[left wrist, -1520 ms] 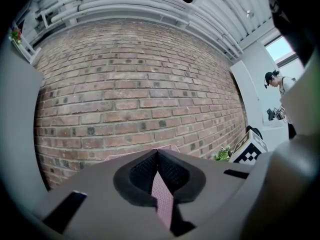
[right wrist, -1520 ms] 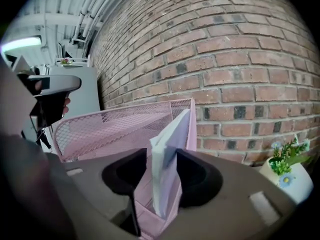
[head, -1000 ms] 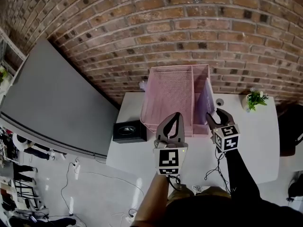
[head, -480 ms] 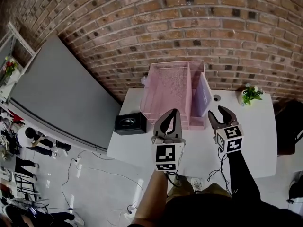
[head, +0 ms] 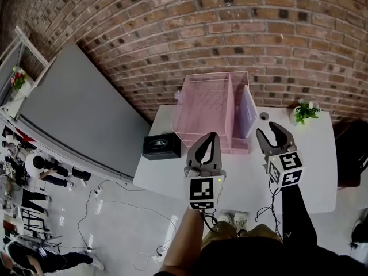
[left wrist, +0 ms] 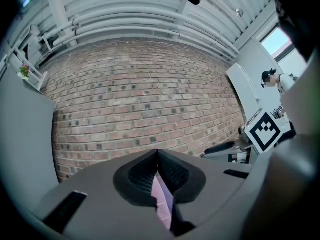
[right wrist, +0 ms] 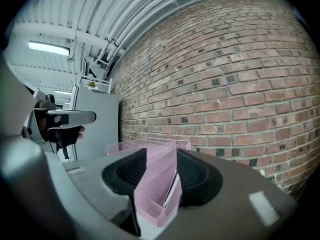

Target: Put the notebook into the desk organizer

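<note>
The notebook [head: 248, 111] stands on edge in the narrow right-hand compartment of the pink organizer [head: 185, 114], leaning against its outer wall. The organizer sits at the back of the white surface [head: 313, 174], close to the brick wall [head: 230, 33]. My right gripper [head: 268, 130] hangs above the surface just in front of that narrow compartment. Its jaws are apart and grip nothing, and the organizer shows through the gap between them. My left gripper [head: 211, 138] hangs beside it, in front of the wide compartment, with its jaws pressed together at the tips and nothing clamped. A black box [head: 160, 145] lies just left of the organizer. A small potted plant [head: 303, 111] stands at the surface's back right.
</note>
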